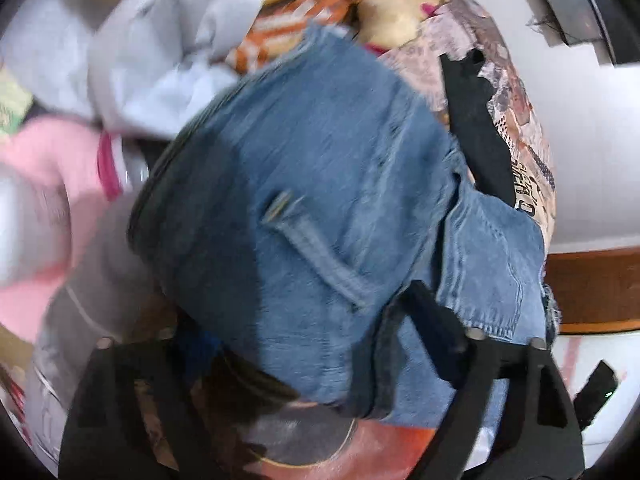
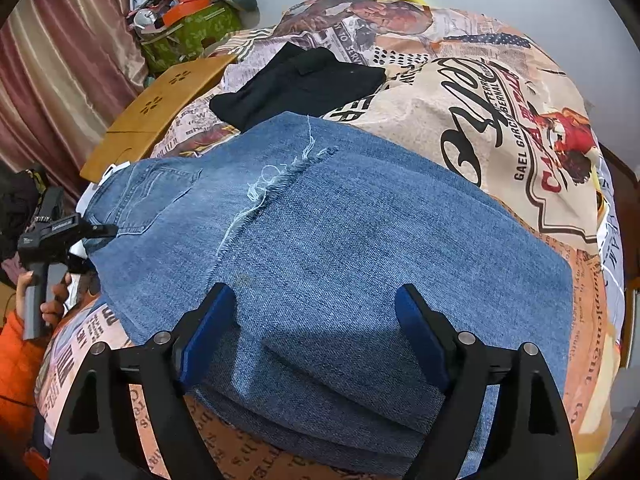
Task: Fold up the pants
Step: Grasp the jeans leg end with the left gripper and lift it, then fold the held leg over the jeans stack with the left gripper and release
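Observation:
Blue denim pants point(image 2: 340, 248) lie folded on a printed bedspread point(image 2: 500, 120), frayed hem on top. My right gripper point(image 2: 316, 332) is open, its blue-padded fingers straddling the near folded edge without pinching it. In the blurred left wrist view the pants point(image 1: 312, 184) drape over the gripper; one finger point(image 1: 436, 320) presses the waist end and the other is hidden under cloth. The left gripper also shows in the right wrist view point(image 2: 96, 232) at the waistband.
Black folded pants point(image 2: 304, 80) lie farther back on the bed. A wooden board point(image 2: 160, 112) and a green bag with clutter point(image 2: 188, 28) stand at the left. A pile of grey and pink clothes point(image 1: 120, 80) sits beside the denim.

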A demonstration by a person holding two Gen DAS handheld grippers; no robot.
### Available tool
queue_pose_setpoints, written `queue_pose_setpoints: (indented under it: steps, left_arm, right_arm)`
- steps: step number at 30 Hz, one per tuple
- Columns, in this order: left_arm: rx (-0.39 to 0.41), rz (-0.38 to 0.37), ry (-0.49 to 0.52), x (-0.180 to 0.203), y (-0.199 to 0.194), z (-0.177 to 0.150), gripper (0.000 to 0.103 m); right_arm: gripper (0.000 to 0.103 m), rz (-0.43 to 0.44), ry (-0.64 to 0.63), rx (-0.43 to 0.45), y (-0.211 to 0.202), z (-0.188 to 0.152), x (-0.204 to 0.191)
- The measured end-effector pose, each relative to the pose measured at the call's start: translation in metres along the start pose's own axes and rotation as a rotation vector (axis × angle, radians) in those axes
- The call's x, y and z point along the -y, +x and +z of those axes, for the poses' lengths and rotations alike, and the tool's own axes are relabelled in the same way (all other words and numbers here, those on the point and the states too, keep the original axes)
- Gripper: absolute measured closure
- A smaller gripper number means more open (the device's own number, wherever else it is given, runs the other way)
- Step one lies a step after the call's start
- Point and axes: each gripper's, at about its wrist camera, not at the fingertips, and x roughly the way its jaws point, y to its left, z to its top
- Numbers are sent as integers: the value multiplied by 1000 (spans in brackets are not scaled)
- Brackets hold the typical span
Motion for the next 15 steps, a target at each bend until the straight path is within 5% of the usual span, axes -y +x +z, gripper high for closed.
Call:
queue_pose_setpoints:
  steps: [4,5,15]
  left_arm:
    - [139,133,126,27,-18,-1,47]
    - [182,206,150,34,-25,-2,69]
    - [405,308,321,98,-90,3,79]
  right_arm:
    - [21,-1,2,1,0,0,1]
    - [21,-5,7,1,0,0,1]
    - [21,1,48,30,-20,-6,6]
